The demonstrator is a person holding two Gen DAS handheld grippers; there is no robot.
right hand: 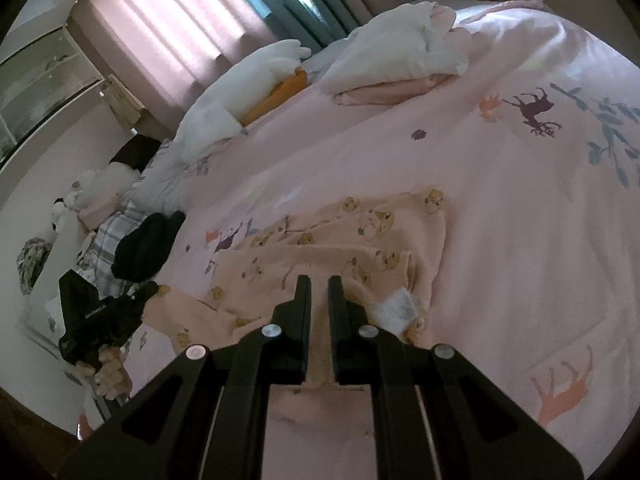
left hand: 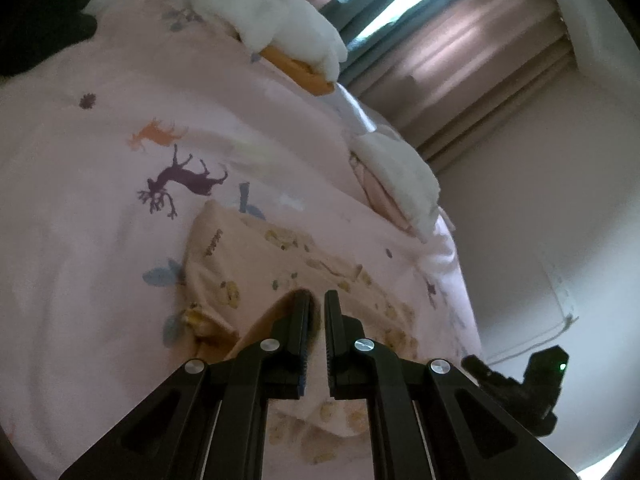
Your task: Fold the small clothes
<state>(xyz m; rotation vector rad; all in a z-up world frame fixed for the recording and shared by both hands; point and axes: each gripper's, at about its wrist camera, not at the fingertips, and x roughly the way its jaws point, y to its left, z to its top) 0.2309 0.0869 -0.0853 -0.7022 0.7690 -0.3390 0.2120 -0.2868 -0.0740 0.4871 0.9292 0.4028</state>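
The little peach garment (right hand: 352, 240) with lion cub prints lies on the pink bed cover (right hand: 520, 208). We hold it at both ends: our left claw (left hand: 316, 300) is pinched shut on one edge, and our right claw (right hand: 319, 284) on another. A white tag (right hand: 396, 308) sits beside the right claw, its words too blurry to read. Lots of bare cover lies beyond, up to the white pillows (right hand: 400, 52).
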